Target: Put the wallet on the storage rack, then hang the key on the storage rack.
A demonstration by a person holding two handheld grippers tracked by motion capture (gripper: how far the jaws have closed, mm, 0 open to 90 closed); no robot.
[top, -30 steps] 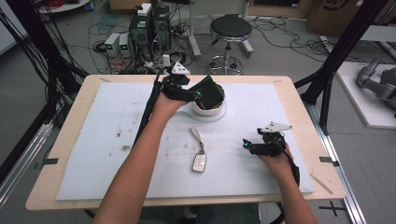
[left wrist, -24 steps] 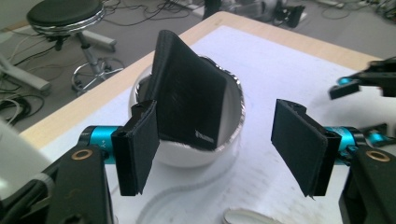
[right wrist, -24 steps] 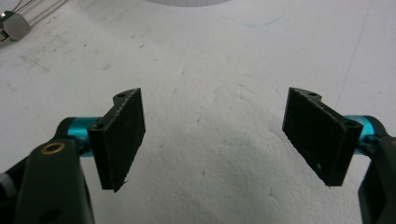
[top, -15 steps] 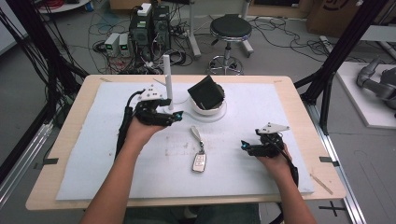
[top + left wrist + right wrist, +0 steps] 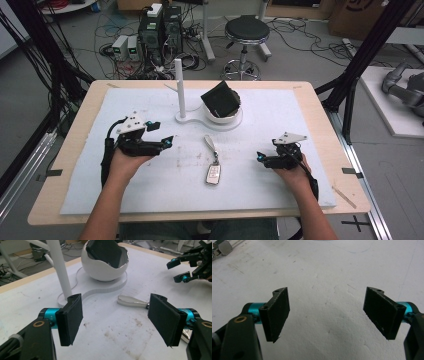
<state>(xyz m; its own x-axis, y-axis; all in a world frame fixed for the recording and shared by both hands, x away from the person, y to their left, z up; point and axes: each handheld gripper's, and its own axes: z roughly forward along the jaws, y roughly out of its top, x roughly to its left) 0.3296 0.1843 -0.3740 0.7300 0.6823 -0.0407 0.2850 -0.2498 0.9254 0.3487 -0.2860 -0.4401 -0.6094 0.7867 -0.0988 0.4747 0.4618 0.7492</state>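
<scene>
The left gripper [image 5: 167,141] hovers low over the white mat [image 5: 90,170] with its jaws spread and nothing between them; they have just been opening. The key fob [image 5: 213,174] lies flat at about 4 o'clock from it, its strap [image 5: 131,301] pointing toward the white bowl [image 5: 223,116] that holds a black wallet [image 5: 220,98]. The right gripper [image 5: 260,158] rests at the fob's 3 o'clock, also spread and empty. A good pickup likely means straddling the strap squarely, then closing gently
</scene>
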